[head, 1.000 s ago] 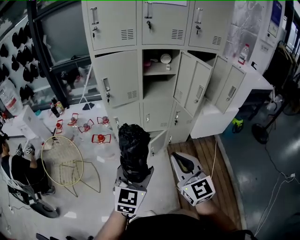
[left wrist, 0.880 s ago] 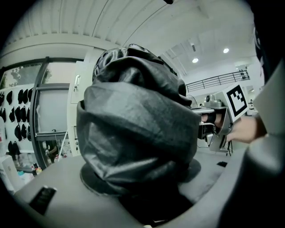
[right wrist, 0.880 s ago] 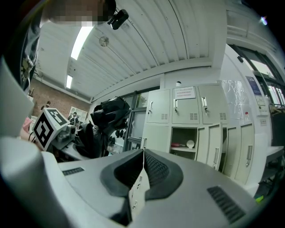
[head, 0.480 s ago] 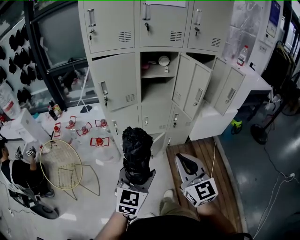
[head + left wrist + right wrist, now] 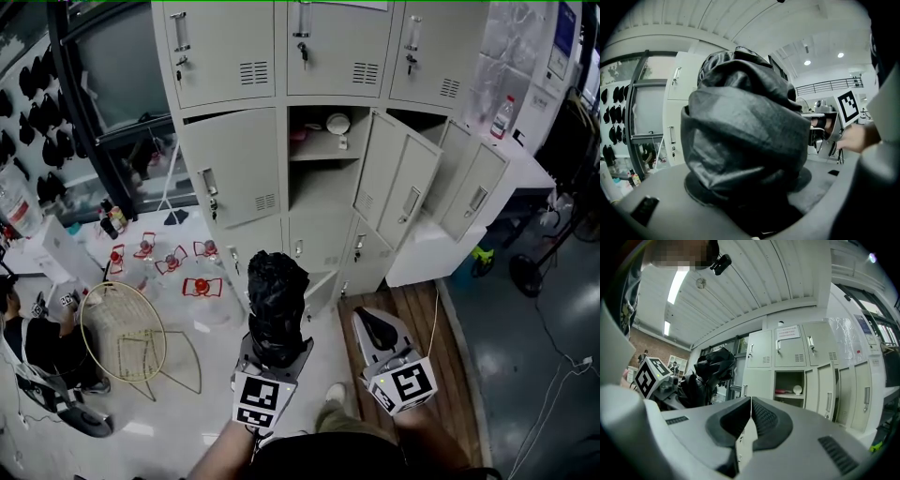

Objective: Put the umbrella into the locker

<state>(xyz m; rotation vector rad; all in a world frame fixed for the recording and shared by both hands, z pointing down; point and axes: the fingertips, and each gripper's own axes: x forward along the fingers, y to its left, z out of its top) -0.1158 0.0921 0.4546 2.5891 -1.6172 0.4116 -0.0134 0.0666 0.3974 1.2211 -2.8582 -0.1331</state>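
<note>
Near left: umbrella [image 5: 275, 295], folded, soft, probably light; left gripper [image 5: 273, 349] clamps its lower end; right gripper [image 5: 370, 323] closed, empty.

Head cam down, all share lockers [image 5: 234, 164]

Black bundled umbrella [image 5: 274, 295] upright in left tongs [image 5: 276, 345]; grey locker [image 5: 239, 164] compartment open.

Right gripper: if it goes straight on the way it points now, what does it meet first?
Most likely the locker bank, at the closed door just left of the open compartment. Nothing shows in between, but depth is unclear.
</note>
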